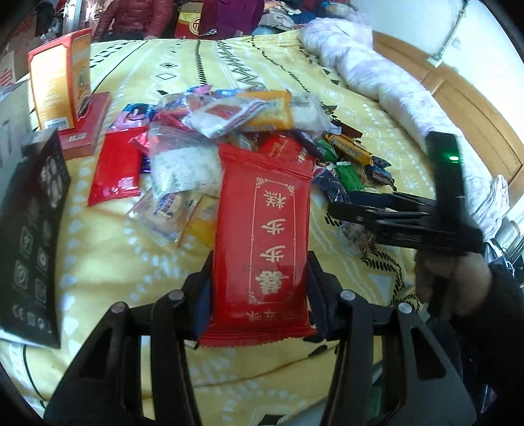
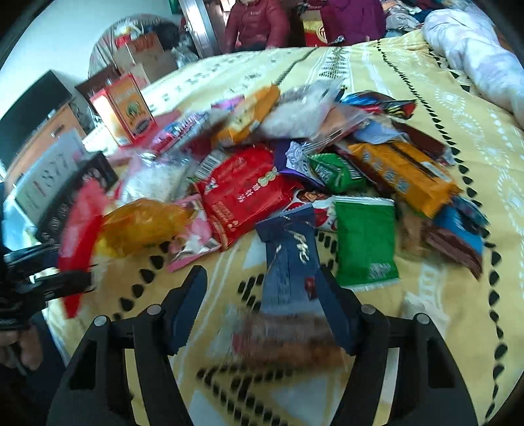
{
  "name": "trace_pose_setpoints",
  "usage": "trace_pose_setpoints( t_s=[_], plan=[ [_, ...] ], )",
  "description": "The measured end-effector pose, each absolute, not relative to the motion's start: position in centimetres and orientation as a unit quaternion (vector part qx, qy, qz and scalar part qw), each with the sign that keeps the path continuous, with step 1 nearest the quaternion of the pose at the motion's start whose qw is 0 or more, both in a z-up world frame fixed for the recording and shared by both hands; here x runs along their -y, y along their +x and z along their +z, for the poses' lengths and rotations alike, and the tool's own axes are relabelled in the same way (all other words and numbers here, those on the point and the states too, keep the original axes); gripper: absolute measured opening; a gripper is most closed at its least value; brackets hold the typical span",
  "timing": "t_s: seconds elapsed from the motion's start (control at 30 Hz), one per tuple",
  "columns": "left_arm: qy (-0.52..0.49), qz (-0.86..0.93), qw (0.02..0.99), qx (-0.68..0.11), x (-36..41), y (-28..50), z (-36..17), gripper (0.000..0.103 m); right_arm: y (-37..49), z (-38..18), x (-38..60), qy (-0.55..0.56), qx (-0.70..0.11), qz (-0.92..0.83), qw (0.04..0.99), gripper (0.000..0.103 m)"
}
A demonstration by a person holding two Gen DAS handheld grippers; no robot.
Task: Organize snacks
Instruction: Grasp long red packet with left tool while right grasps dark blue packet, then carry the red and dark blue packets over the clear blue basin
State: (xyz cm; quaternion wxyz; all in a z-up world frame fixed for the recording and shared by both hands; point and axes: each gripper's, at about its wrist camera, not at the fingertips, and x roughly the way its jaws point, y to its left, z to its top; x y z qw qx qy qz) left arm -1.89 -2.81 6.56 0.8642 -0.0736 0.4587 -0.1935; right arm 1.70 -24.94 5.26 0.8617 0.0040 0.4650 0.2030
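Observation:
My left gripper (image 1: 258, 278) is shut on a long red snack packet (image 1: 262, 213) with gold characters, held above the yellow bedsheet (image 1: 131, 255). Behind it lies a pile of mixed snack packets (image 1: 229, 124). In the right wrist view, my right gripper (image 2: 262, 285) is open around a dark blue packet (image 2: 288, 249). The packet leans on the right finger, and a gap shows beside the left finger (image 2: 190, 295). The view is blurred there. The right gripper (image 1: 334, 209) reaches in from the right in the left wrist view. The left gripper (image 2: 49, 272) with its red packet (image 2: 78, 236) shows at the left edge.
A green packet (image 2: 363, 242), an orange packet (image 2: 402, 173) and a red bag (image 2: 242, 196) lie near the blue one. An upright orange-red box (image 1: 55, 85) and a black box (image 1: 32, 229) stand at the left. A white quilt (image 1: 376, 65) lies at the back right. Two people (image 1: 131, 16) are beyond the bed.

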Motion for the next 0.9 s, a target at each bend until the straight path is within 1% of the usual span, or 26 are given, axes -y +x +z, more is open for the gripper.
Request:
trace_pose_setpoints(
  t_s=[0.13,0.17,0.2,0.23,0.27,0.3,0.33,0.5,0.63,0.77,0.9],
  plan=[
    [-0.08,-0.189,0.866,-0.456,2.0,-2.2,6.9,0.05,3.0,4.0,23.7,-0.015,-0.469,0.189,0.863,0.072],
    [-0.082,-0.189,0.866,-0.456,1.9,-2.1,7.0,0.05,3.3,3.6,23.6,-0.015,-0.474,0.181,0.862,0.07],
    [-0.084,-0.189,0.866,-0.455,1.8,-2.1,7.1,0.05,3.5,3.1,23.9,-0.011,-0.479,0.178,0.859,0.061],
    [-0.086,-0.188,0.868,-0.452,1.8,-2.1,7.3,0.05,3.4,3.0,24.1,-0.006,-0.482,0.175,0.858,0.048],
    [-0.086,-0.188,0.868,-0.45,1.8,-2.1,7.4,0.05,3.2,3.0,24.6,0.002,-0.484,0.171,0.858,0.041],
    [-0.087,-0.19,0.869,-0.448,1.8,-2.1,7.7,0.05,2.9,3.1,25.1,0.015,-0.482,0.175,0.858,0.037],
    [-0.087,-0.191,0.871,-0.444,1.8,-2.1,7.9,0.05,2.6,3.5,25.6,0.026,-0.475,0.178,0.861,0.035],
    [-0.089,-0.192,0.88,-0.425,1.3,-2.3,9.6,0.05,0.1,7.2,25.8,0.031,-0.425,0.185,0.886,0.033],
    [-0.099,-0.177,0.894,-0.4,-0.8,-2.1,12.4,0.05,-1.2,11.9,24.5,0.023,-0.379,0.187,0.906,0.033],
    [-0.114,-0.143,0.915,-0.359,-5.0,-2.3,16.2,0.05,-1.9,18.0,21.9,0.008,-0.322,0.212,0.923,0.033],
    [-0.137,-0.088,0.933,-0.321,-10.7,-3.3,19.4,0.05,-1.6,23.5,16.4,-0.006,-0.279,0.268,0.922,0.033]
  ],
)
